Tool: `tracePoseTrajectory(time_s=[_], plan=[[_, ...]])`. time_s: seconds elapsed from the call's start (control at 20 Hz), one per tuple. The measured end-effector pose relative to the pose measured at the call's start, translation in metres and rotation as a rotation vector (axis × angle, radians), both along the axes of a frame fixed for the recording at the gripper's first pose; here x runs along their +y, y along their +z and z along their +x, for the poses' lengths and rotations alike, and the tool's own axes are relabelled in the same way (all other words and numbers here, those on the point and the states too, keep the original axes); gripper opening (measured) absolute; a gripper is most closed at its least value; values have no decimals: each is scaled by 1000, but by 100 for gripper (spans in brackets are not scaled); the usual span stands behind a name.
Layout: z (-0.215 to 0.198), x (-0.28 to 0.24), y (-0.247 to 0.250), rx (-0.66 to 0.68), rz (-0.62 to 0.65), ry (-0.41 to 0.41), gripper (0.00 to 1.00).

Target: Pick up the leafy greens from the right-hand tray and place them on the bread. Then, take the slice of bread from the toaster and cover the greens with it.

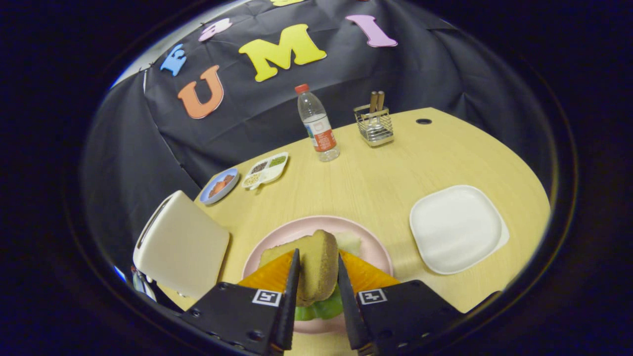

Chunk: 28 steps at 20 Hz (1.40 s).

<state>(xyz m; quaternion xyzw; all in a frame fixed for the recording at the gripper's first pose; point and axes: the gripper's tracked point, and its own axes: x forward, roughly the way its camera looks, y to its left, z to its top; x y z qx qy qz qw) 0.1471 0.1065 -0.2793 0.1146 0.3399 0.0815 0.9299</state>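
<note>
From the gripper view, the gripper point(319, 282) has its fingers point(293, 291) set narrowly, one pressing on each flat face of a slice of bread point(319, 264), which stands on edge between them. The slice is held over a pink plate point(376, 249) that lies on the wooden bench point(395, 168) just ahead of the fingers. Under the lower end of the slice, leafy greens point(324, 309) show between the fingers, lying on the plate (whether the held slice touches them cannot be told). A paler piece of bread point(350, 242) peeks out behind the held slice, on the far part of the plate.

To the left of the plate stands a cream toaster point(180, 244), its slot turned away toward the cloth wall. To the right of the plate, apart from it, lies a white square tray point(457, 227). Beyond the plate, toward the far left of the bench, a small blue dish point(219, 185) sits just beside a white divided dish point(266, 169). Further back stand a clear water bottle point(318, 126) with a red cap and a wire utensil holder point(374, 126) with wooden handles sticking up.
</note>
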Motion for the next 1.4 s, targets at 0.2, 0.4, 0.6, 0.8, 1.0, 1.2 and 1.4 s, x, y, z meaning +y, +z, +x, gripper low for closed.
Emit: tracePoseTrajectory(time_s=[0.2,0.4,0.6,0.8,1.0,1.2,1.4], plan=[[-5,-6,15,-86,-75,-18,57],[-26,-1,47,-154,-91,-8,73],[-62,5,95,-272,-136,7,84],[-116,3,149,-408,-156,-7,94],[-179,-3,206,-572,-206,-20,96],[-244,-11,253,-718,-257,-58,96],[-302,-17,277,-782,-251,-86,96]])
